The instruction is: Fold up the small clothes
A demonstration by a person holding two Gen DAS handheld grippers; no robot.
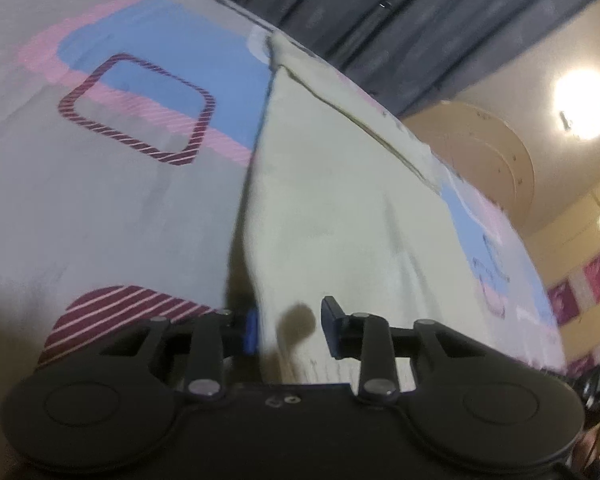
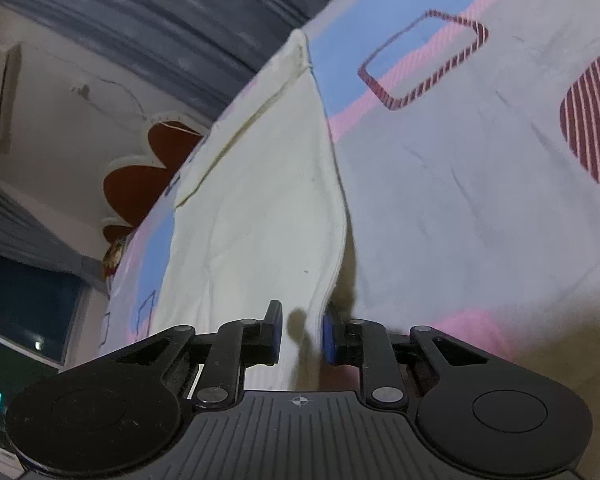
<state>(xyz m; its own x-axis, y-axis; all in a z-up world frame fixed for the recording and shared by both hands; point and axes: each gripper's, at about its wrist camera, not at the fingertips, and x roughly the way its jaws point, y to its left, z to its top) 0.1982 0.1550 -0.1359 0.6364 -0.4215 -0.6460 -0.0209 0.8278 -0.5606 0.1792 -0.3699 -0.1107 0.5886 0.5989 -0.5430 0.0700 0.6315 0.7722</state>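
A cream-white small garment (image 1: 340, 200) lies spread on a bed sheet (image 1: 100, 200) printed with blue, pink and maroon shapes. My left gripper (image 1: 288, 326) is open, its fingers astride the garment's near left edge, which hangs between them. In the right wrist view the same garment (image 2: 260, 208) reaches to my right gripper (image 2: 302, 334), which is open with the garment's near right edge between its blue pads (image 2: 329, 338). Neither pair of fingers visibly presses the cloth.
The sheet (image 2: 480, 200) covers the whole bed around the garment. Dark grey curtains (image 1: 420, 12) hang behind the bed. A lit ceiling lamp (image 1: 580, 104), a red flower-shaped wall piece (image 2: 140, 184) and a dark window (image 2: 24, 312) show beyond.
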